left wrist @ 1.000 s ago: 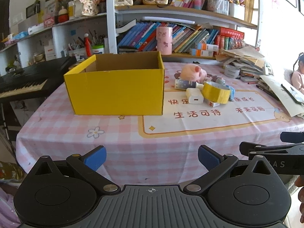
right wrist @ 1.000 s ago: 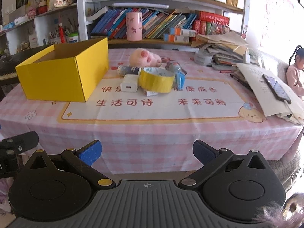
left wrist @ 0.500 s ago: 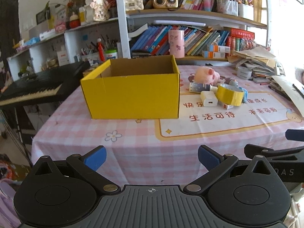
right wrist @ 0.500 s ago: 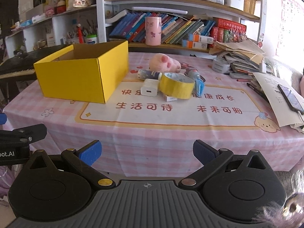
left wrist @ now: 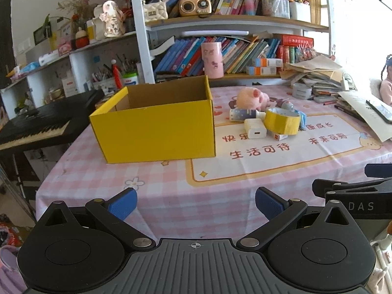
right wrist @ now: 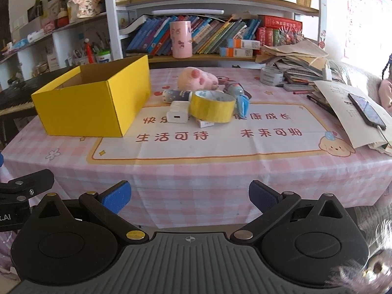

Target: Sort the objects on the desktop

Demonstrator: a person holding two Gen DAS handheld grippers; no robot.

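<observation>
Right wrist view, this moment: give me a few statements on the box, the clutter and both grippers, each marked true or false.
1. The yellow box is open at the top. True.
2. The yellow tape roll lies inside the box. False: it sits on the table mat, right of the box.
3. The right gripper grips the white charger. False: it is open and holds nothing.
4. The pink plush pig lies behind the tape roll. True.
5. The left gripper is open. True.
</observation>
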